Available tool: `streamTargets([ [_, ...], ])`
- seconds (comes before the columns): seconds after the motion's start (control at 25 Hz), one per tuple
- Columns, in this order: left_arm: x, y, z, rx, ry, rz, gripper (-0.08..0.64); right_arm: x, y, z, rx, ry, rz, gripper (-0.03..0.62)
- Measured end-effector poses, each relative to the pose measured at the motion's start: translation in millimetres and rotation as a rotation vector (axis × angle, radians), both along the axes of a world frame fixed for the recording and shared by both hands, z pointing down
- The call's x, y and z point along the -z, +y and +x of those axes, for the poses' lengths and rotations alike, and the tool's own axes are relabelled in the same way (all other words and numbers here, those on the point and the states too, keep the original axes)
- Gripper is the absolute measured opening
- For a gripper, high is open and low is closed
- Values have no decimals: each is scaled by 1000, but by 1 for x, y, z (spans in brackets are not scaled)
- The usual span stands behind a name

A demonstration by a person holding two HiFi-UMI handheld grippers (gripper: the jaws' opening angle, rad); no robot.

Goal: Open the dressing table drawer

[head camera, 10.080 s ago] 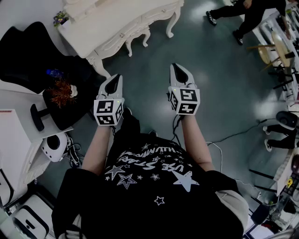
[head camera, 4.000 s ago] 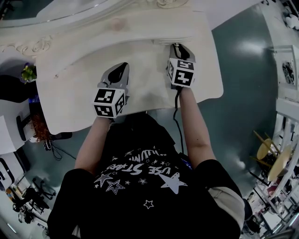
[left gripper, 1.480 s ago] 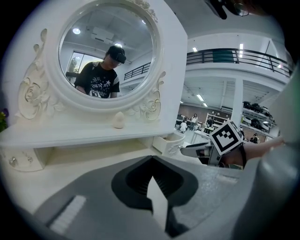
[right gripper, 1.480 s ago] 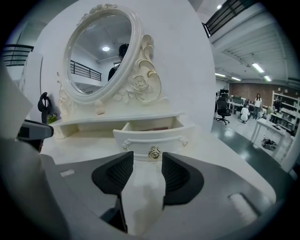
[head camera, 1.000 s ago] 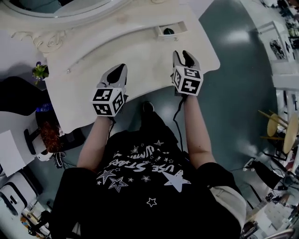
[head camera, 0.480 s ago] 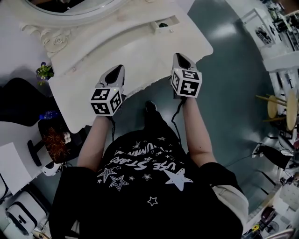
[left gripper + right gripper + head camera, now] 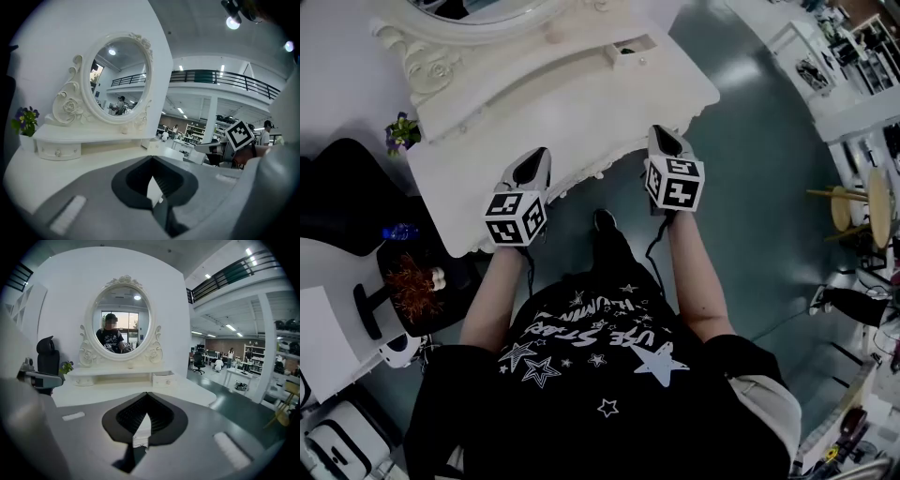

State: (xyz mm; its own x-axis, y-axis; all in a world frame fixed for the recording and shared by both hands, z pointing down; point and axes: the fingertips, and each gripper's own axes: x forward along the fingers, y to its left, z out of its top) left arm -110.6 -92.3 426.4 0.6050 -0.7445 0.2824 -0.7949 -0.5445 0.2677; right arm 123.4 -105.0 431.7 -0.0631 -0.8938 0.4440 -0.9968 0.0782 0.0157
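The white dressing table (image 7: 534, 103) stands ahead of me, its oval mirror (image 7: 121, 324) at the back. On its shelf the small right drawer (image 7: 633, 47) (image 7: 164, 379) is pulled out a little; the small left drawer (image 7: 58, 151) (image 7: 83, 380) is pushed in. My left gripper (image 7: 536, 159) (image 7: 151, 161) hangs over the table's front edge, shut and empty. My right gripper (image 7: 663, 136) (image 7: 147, 394) is just off the front edge, over the floor, also shut with nothing in it. Neither touches the table.
A black chair (image 7: 337, 197) and a side desk with a bottle stand at the left. A small potted plant (image 7: 398, 131) sits by the table's left end. Wooden stools (image 7: 862, 197) and shelving stand far right. Teal floor (image 7: 750, 141) lies to the right.
The person has stepped back: both grippers have drawn off the tabletop to its front edge. The right small drawer, shut four seconds ago, has stood pulled out over the last second.
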Motion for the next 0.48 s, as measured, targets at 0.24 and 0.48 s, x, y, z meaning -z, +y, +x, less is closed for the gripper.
streamTargets([
  [0.24, -7, 50, -25, -21, -28, -13, 2, 0, 51, -21, -19, -2, 8, 28],
  [0.48, -13, 89, -43, -31, -20, -30, 2, -8, 97, -45, -24, -25, 4, 28],
])
